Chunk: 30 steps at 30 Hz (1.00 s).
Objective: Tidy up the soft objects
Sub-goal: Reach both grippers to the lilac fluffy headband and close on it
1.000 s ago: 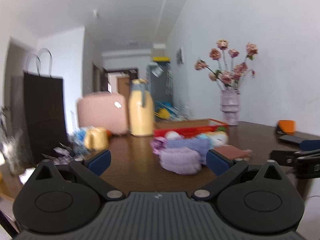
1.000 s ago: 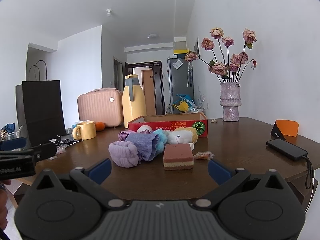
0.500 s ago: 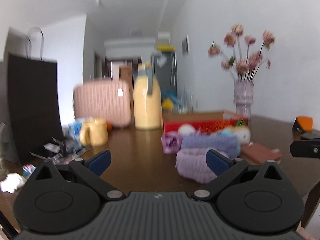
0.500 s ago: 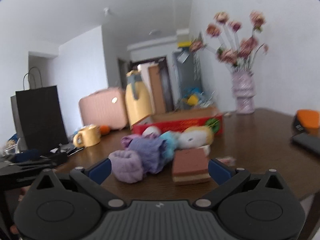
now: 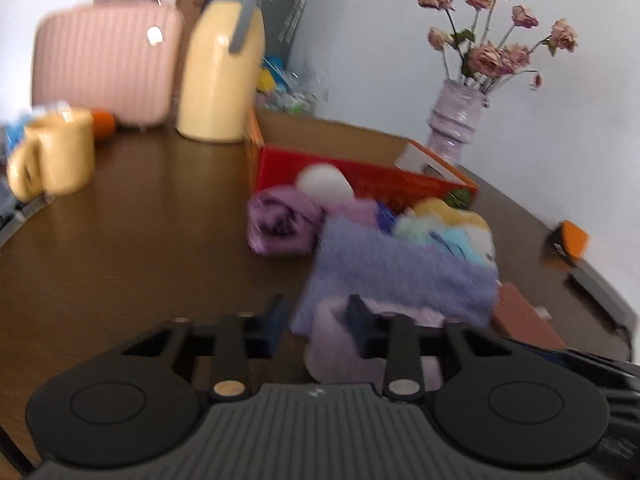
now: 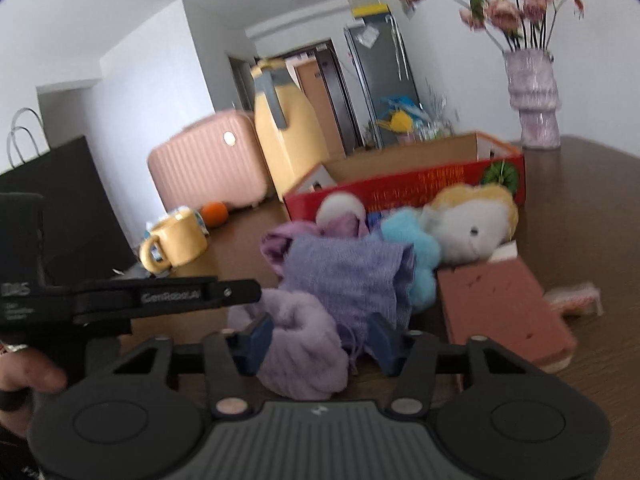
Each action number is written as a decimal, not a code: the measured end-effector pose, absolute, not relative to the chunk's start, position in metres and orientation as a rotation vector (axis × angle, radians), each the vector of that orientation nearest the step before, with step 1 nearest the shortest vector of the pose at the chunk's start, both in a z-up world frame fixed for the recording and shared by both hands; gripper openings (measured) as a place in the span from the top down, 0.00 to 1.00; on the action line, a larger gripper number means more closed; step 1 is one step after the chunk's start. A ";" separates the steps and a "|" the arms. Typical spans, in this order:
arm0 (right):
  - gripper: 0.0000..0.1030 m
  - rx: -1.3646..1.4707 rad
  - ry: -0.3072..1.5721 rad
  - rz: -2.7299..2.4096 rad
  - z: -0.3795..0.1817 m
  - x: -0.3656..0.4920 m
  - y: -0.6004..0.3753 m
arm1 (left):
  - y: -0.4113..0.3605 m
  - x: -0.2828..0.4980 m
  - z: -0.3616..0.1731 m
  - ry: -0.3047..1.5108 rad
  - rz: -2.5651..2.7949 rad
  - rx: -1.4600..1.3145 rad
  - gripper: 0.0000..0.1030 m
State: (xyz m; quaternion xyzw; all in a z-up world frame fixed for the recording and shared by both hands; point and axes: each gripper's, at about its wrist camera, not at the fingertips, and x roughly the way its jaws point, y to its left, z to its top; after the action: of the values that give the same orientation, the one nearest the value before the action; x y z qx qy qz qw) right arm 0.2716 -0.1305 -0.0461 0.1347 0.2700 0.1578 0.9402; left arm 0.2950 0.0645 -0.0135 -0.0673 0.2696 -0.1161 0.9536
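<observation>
A pile of soft things lies on the brown table in front of a red cardboard box (image 5: 372, 178) (image 6: 404, 190). A pale lilac fluffy roll (image 6: 304, 340) (image 5: 332, 340) is nearest. Behind it lie a purple knit cloth (image 6: 348, 268) (image 5: 400, 276), a mauve rolled cloth (image 5: 280, 228), a blue plush (image 6: 416, 252) and a white and yellow plush toy (image 6: 472, 228). My right gripper (image 6: 320, 338) is open, with its jaws on either side of the lilac roll. My left gripper (image 5: 318, 322) is open at the roll's left edge, one finger (image 5: 360, 326) over it.
A brown sponge block (image 6: 500, 308) lies right of the pile. A yellow mug (image 5: 52, 156), an orange (image 6: 214, 214), a pink case (image 5: 104, 60) and a yellow jug (image 5: 220, 64) stand at the back left. A vase of dried roses (image 5: 460, 120) stands behind the box.
Both grippers have moved forward and down to the pile, and their jaws have narrowed. The right gripper now straddles the lilac roll; the left one is at its edge.
</observation>
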 end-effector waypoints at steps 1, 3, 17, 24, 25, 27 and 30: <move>0.65 0.282 0.562 0.327 -0.050 0.274 -0.131 | 0.064 0.297 -0.018 0.572 -0.249 -0.148 0.77; 0.77 0.292 0.558 0.357 -0.053 0.272 -0.135 | 0.066 0.294 -0.028 0.597 -0.291 -0.179 0.84; 0.73 0.227 0.510 0.504 -0.041 0.194 -0.170 | 0.055 0.167 -0.037 0.555 -0.383 -0.198 0.28; 0.61 0.213 0.536 0.411 -0.048 0.232 -0.154 | 0.059 0.179 -0.020 0.529 -0.303 -0.285 0.33; 0.66 0.207 0.561 0.404 -0.054 0.237 -0.151 | 0.056 0.183 -0.023 0.539 -0.281 -0.283 0.36; 0.66 0.209 0.589 0.408 -0.063 0.240 -0.147 | 0.050 0.190 -0.031 0.561 -0.256 -0.265 0.38; 0.66 0.172 0.570 0.409 -0.067 0.237 -0.143 | 0.049 0.195 -0.044 0.618 -0.255 -0.268 0.40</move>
State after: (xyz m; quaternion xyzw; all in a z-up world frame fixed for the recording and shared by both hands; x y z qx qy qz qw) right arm 0.2367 -0.1427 -0.0670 0.0844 0.2789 0.1998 0.9355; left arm 0.1952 0.0487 -0.0442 -0.1311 0.3025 -0.1250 0.9358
